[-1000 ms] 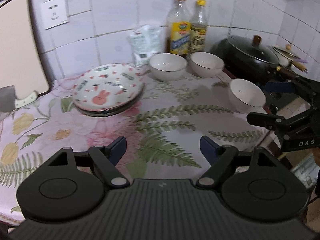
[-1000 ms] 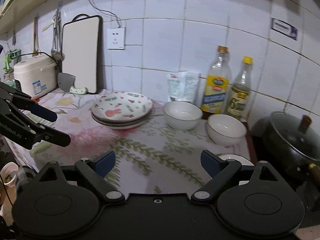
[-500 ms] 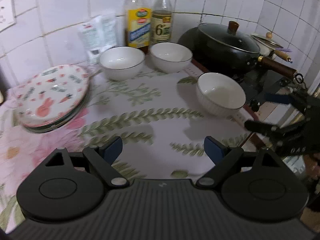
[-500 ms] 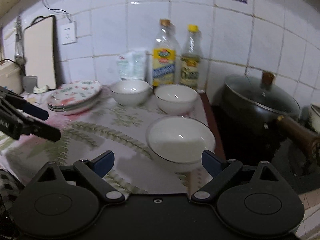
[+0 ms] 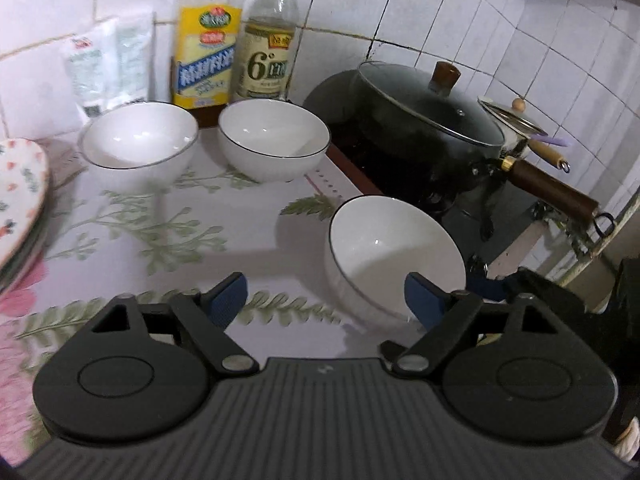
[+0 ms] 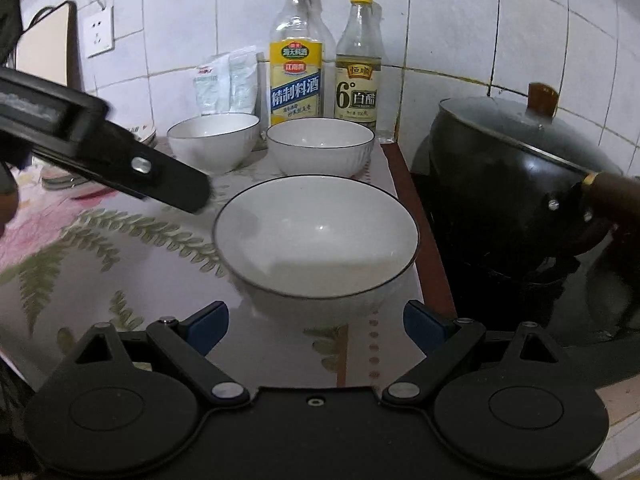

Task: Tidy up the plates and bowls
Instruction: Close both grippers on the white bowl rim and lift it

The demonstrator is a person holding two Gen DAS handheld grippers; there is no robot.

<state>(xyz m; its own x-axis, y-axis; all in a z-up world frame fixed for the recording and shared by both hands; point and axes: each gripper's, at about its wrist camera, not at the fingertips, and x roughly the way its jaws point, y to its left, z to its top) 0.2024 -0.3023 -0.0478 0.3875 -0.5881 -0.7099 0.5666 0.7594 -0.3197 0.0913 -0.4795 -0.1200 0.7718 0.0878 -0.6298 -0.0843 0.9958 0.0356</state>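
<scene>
Nearest bowl (image 6: 316,236) is seen on the floral counter (image 6: 80,264), beside the black pot (image 6: 512,184); two more bowls (image 6: 214,140) are set by the bottles (image 6: 296,56). Right gripper (image 6: 316,326) is held just short of it, jaws released, nothing grasped. Left gripper (image 5: 326,300): jaws closing, nothing between; its right fingertip (image 5: 424,298) overlaps the bowl's rim.

two bottles stand against the tiled wall, a yellow-labelled bottle (image 6: 296,60) just left of a yellow-capped vinegar bottle (image 6: 357,68), with white packets (image 6: 226,80) leaning further left. on the stove to the right sits a black lidded pot (image 5: 424,124) with a wooden handle (image 5: 550,190). a fern-patterned cloth (image 5: 168,224) covers the desk.
</scene>
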